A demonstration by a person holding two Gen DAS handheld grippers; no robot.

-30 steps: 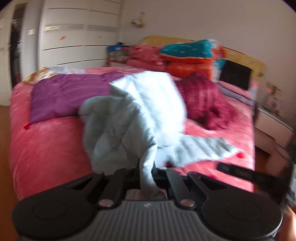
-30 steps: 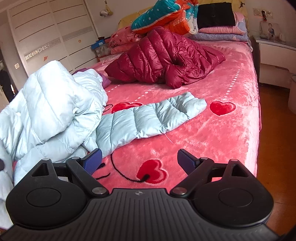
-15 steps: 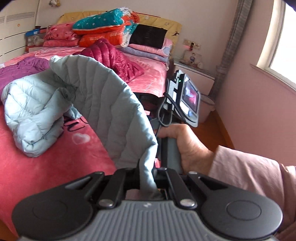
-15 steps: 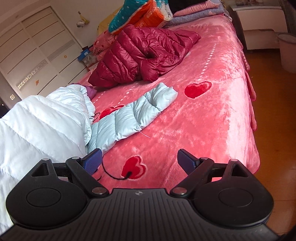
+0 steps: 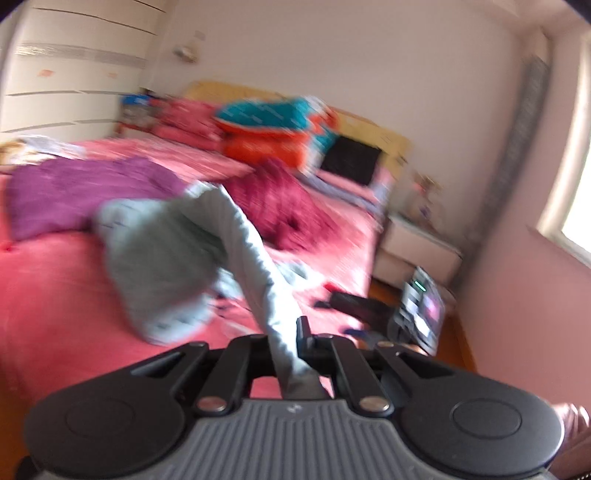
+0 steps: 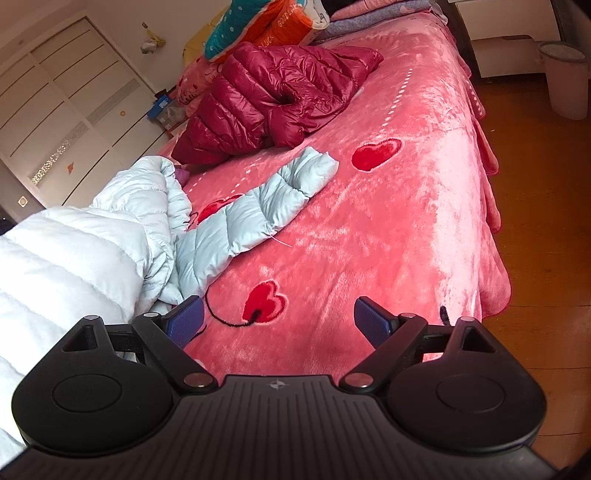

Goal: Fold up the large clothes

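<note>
Down jacket (image 6: 92, 251) on bed (image 6: 406, 229), left side, one sleeve (image 6: 258, 210) stretched toward the middle. Second jacket (image 6: 277, 99) behind it, pillows (image 6: 258, 26) stacked at the head. Bin (image 6: 565, 81) on floor right of bed.

Pale blue quilted jacket (image 6: 258, 218), maroon jacket (image 6: 273, 99), pink blanket (image 6: 406, 221) with red hearts

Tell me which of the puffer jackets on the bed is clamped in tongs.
The pale blue jacket: the left tongs pinch its edge. The dark red jacket lies untouched farther up the bed.
</note>
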